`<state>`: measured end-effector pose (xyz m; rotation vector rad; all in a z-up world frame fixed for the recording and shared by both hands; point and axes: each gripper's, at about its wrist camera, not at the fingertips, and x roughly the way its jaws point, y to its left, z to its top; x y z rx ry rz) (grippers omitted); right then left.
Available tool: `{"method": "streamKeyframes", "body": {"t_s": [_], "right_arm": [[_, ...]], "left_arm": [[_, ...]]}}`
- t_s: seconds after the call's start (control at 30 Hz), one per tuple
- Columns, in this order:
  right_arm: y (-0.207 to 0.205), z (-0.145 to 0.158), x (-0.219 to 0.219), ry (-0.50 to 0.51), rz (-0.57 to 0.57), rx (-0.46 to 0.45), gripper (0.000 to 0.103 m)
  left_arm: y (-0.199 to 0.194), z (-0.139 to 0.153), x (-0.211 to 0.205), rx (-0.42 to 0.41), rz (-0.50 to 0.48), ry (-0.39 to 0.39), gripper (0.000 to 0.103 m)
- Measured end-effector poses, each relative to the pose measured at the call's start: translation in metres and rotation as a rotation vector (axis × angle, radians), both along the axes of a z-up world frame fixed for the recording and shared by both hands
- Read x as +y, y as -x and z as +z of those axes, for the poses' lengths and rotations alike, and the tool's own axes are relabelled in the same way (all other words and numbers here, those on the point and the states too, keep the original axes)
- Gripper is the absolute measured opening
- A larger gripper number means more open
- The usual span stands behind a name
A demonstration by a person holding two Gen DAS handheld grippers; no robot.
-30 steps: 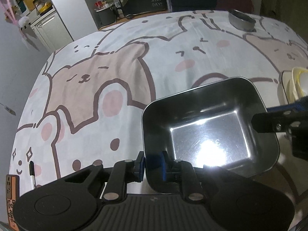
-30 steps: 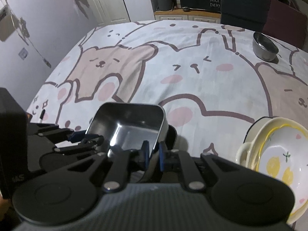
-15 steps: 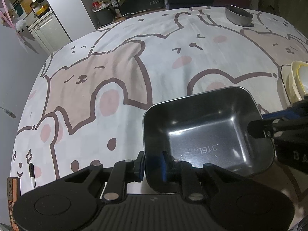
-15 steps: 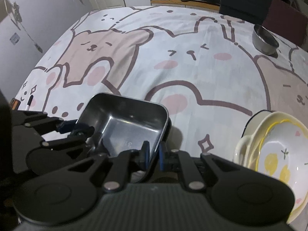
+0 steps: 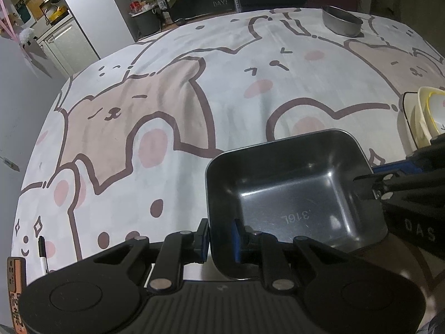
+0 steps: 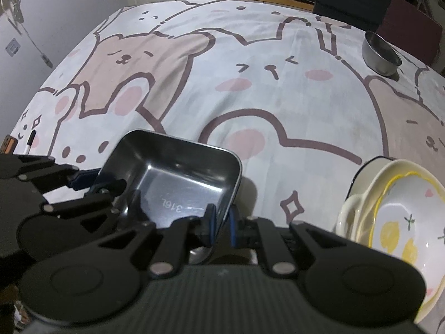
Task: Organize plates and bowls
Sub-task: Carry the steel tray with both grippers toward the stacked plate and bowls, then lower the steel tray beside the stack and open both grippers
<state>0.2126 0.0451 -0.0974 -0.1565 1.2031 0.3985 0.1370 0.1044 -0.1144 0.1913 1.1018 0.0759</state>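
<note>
Steel tray (image 5: 289, 192) stamped "316L", above the bear-print worktop (image 5: 167, 89), is pinched at opposite rims by left tongs (image 5: 221, 236) and right tongs (image 6: 221, 222). Stacked ceramic bowls (image 6: 395, 222) stand just beside it; a round steel bowl (image 6: 381, 54) sits well apart.

The stacked ceramic bowls (image 6: 395, 222) run off the right wrist picture's right edge. The steel tray's (image 6: 178, 172) near rim hides behind gripper linkages. A small orange object (image 5: 15, 286) at the table's corner seems unreadable.

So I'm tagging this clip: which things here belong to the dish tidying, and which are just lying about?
Job: square steel tray, pinched by both tools; round steel bowl; stacked cream bowls with lemon print.
Lying about: black marker pen; orange block at the table edge.
</note>
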Motion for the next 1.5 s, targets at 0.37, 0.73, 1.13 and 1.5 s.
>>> {"method": "streamKeyframes", "body": {"t_s": [0.37, 0.73, 1.13, 1.5], "right_arm": [[-0.002, -0.005, 0.002, 0.022, 0.006, 0.019, 0.012], [-0.014, -0.013, -0.015, -0.088, -0.073, 0.114, 0.014], [-0.014, -0.012, -0.022, -0.129, -0.088, 0.124, 0.038], [-0.006, 0.009, -0.037, -0.160, -0.048, 0.069, 0.067]], "left_arm": [[-0.001, -0.002, 0.002, 0.008, 0.004, 0.012, 0.018], [-0.001, 0.001, 0.006, 0.011, 0.012, 0.048, 0.021], [0.001, 0.013, 0.003, -0.012, -0.013, 0.093, 0.041], [0.007, 0.031, 0.002, -0.063, -0.028, 0.105, 0.075]]}}
